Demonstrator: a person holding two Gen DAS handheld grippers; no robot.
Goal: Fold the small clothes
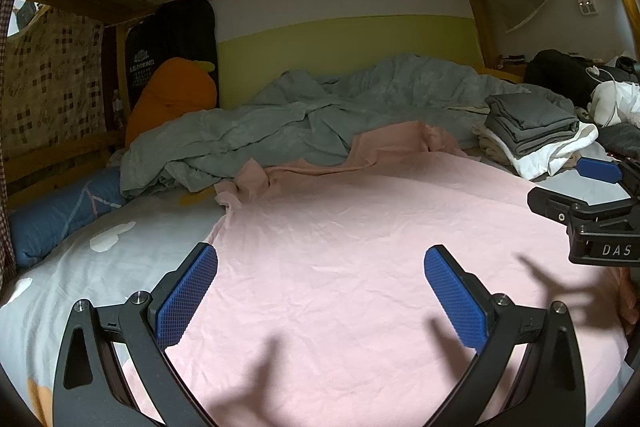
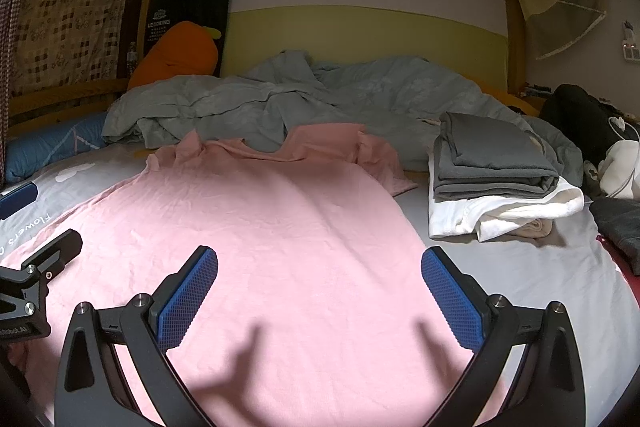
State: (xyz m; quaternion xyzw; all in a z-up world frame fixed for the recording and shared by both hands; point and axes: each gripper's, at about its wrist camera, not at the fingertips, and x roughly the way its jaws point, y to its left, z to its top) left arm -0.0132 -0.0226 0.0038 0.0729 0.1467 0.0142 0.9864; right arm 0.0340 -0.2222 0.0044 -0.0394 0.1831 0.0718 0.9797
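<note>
Nearest, left gripper and right gripper, both spread wide and holding nothing, poised just above the pink shirt. Shirt spread flat on the bed, long axis running near to far, hem close under the grippers, sleeves and collar rumpled at the far end against the grey quilt. Left gripper over the left edge, right over the right edge, equally near. Farther right, a stack of folded clothes.

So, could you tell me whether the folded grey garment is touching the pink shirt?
Apart: the right wrist view shows bare sheet between the folded grey garment and pink shirt.
</note>
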